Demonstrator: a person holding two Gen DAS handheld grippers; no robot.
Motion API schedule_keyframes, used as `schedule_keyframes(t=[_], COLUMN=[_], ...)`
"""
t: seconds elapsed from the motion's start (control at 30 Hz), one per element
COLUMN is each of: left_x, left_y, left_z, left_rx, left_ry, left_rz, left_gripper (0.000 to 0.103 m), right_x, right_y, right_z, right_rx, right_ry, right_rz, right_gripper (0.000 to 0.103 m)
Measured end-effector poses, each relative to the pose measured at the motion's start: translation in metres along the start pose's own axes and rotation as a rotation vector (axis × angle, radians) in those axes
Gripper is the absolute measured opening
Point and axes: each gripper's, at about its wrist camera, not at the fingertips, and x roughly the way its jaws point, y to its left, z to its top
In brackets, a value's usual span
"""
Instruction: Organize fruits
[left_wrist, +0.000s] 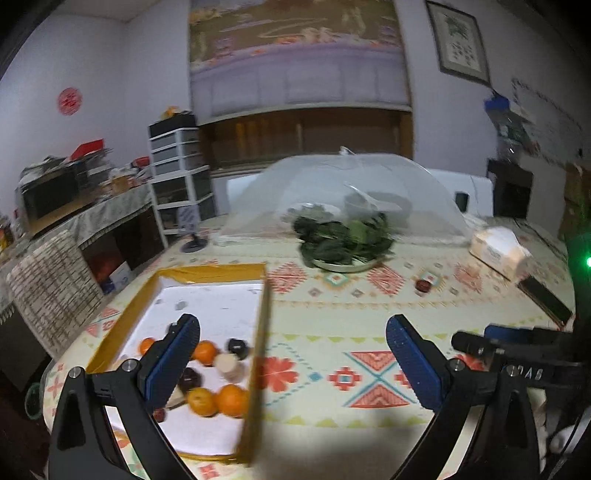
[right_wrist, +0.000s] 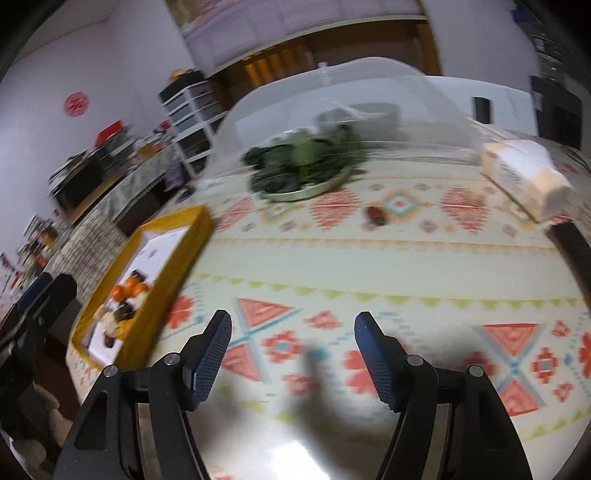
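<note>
A shallow yellow-walled box (left_wrist: 207, 273) with a white floor lies at the table's left. Inside it lie several oranges (left_wrist: 231, 399), dark fruits (left_wrist: 237, 347) and a pale round piece (left_wrist: 226, 364). My left gripper (left_wrist: 291, 354) hovers wide open over the box's right wall, holding nothing; its left finger (left_wrist: 173, 362) covers part of the fruit. In the right wrist view the same box (right_wrist: 168, 258) sits to the left, and my right gripper (right_wrist: 293, 343) is open and empty above bare tablecloth. One small dark red fruit (right_wrist: 376, 215) lies alone mid-table, also seen as the lone fruit (left_wrist: 422, 285).
A plate of dark leafy greens (left_wrist: 343, 240) stands behind a mesh food cover (left_wrist: 332, 184). A wrapped tissue pack (left_wrist: 498, 251) and a dark phone (left_wrist: 546, 299) lie at the right. The right gripper's body (left_wrist: 517, 354) shows at the right edge. Shelves and drawers (left_wrist: 181, 177) line the left wall.
</note>
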Motion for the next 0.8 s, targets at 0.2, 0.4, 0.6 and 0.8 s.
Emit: schedule_keyframes(t=[0.2, 0.4, 0.6, 0.8], left_x=[0.004, 0.003, 0.001, -0.008], left_y=[-0.035, -0.017, 0.010, 0.023], left_z=[0.000, 0.001, -0.004, -0.008], left_rx=[0.063, -0.007, -0.075, -0.103], left_ry=[0.008, 0.017, 0.042, 0.030], left_rz=[0.000, 0.055, 0.075, 0.074], left_gripper=[0.101, 0.101, 0.101, 0.101], right_x=[-0.008, -0.001, 0.005, 0.006], right_y=[-0.017, 0.008, 0.039, 0.059], right_z=[-0.002, -0.012, -0.021, -0.027], right_rx=[0.022, -0.034, -0.090, -0.121], right_ry=[0.001, 0.035, 0.054, 0.065], right_rz=[-0.012, 0.026, 0.051, 0.052], right_gripper=[0.075, 0.076, 0.079, 0.079])
